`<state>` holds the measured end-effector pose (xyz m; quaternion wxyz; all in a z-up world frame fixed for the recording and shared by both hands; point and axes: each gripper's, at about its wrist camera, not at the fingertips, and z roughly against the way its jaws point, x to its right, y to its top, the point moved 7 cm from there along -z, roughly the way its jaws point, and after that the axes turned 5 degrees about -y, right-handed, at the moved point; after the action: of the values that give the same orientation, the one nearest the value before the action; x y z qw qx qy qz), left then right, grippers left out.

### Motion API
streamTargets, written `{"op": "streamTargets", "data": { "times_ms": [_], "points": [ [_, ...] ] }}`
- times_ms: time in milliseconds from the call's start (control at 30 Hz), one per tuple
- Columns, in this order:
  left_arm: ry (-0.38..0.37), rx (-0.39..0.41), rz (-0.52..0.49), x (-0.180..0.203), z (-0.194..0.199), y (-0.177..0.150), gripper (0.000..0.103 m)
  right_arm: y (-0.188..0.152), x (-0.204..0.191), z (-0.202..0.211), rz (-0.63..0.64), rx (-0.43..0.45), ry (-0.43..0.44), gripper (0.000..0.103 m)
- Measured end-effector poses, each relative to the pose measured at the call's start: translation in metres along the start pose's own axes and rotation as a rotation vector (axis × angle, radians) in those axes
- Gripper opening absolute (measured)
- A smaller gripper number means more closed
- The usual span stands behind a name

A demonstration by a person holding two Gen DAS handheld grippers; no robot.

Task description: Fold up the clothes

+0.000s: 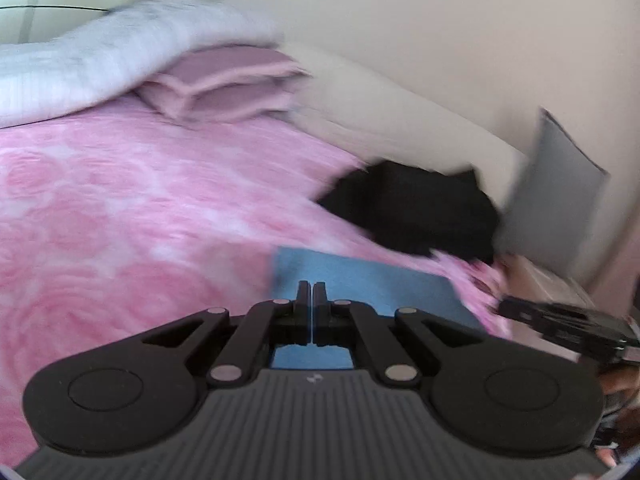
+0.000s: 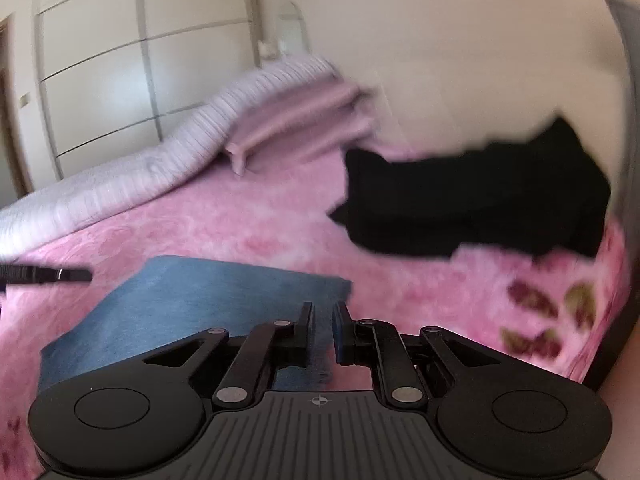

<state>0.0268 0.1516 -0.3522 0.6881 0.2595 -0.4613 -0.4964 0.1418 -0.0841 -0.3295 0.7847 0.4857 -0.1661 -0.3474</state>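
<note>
One blue garment (image 2: 208, 300) lies folded; the black garment (image 2: 472, 204) remains unfolded. Left gripper (image 1: 311, 292) closed empty, right gripper (image 2: 322, 320) slightly parted, empty.

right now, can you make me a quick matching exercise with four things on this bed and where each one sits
Things:
1. blue cloth
2. black clothes
3. pillows
4. striped blanket

Places:
A. heaped at the bed's right edge by the wall
B. flat at the near edge, just ahead of both grippers
C. rolled along the far side in front of the wardrobe
D. stacked at the head, against the wall

Pairs: 1-B, 2-A, 3-D, 4-C
</note>
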Motion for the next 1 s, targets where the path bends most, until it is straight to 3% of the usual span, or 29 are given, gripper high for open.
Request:
{"op": "streamTargets", "data": {
  "times_ms": [133,167,267,333,433,567,700,800,900,1000],
  "points": [
    [-0.021,-0.100,-0.147,0.042,-0.007,-0.034,0.000,-0.023,-0.032,0.014,0.092,-0.022,0.008,0.013],
    [-0.003,-0.151,-0.145,0.042,-0.013,-0.049,0.000,-0.032,-0.037,0.014,0.115,-0.040,-0.011,0.013],
    [0.040,-0.137,-0.060,0.034,-0.016,-0.078,0.002,-0.072,-0.045,0.010,0.201,-0.095,-0.115,0.012],
    [0.061,-0.129,0.033,0.032,-0.009,-0.076,0.002,-0.087,-0.047,0.015,0.236,-0.047,-0.155,0.012],
    [0.122,-0.106,-0.025,0.046,0.014,-0.079,0.000,-0.081,-0.046,0.032,0.162,-0.077,-0.165,0.012],
    [0.105,-0.113,0.014,0.057,0.032,-0.099,0.002,-0.079,-0.054,0.067,0.109,-0.043,-0.161,0.012],
    [0.191,-0.137,0.035,0.066,0.042,-0.106,0.002,-0.104,-0.065,0.065,0.109,-0.106,-0.183,0.012],
    [0.282,-0.160,-0.002,0.083,0.062,-0.106,0.004,-0.100,-0.072,0.077,0.079,-0.144,-0.198,0.013],
    [0.364,-0.177,-0.026,0.096,0.085,-0.113,0.016,-0.103,-0.082,0.096,0.005,-0.180,-0.162,0.013],
    [0.398,-0.195,-0.020,0.102,0.106,-0.122,0.018,-0.112,-0.092,0.112,-0.015,-0.216,-0.158,0.013]
  ]
}}
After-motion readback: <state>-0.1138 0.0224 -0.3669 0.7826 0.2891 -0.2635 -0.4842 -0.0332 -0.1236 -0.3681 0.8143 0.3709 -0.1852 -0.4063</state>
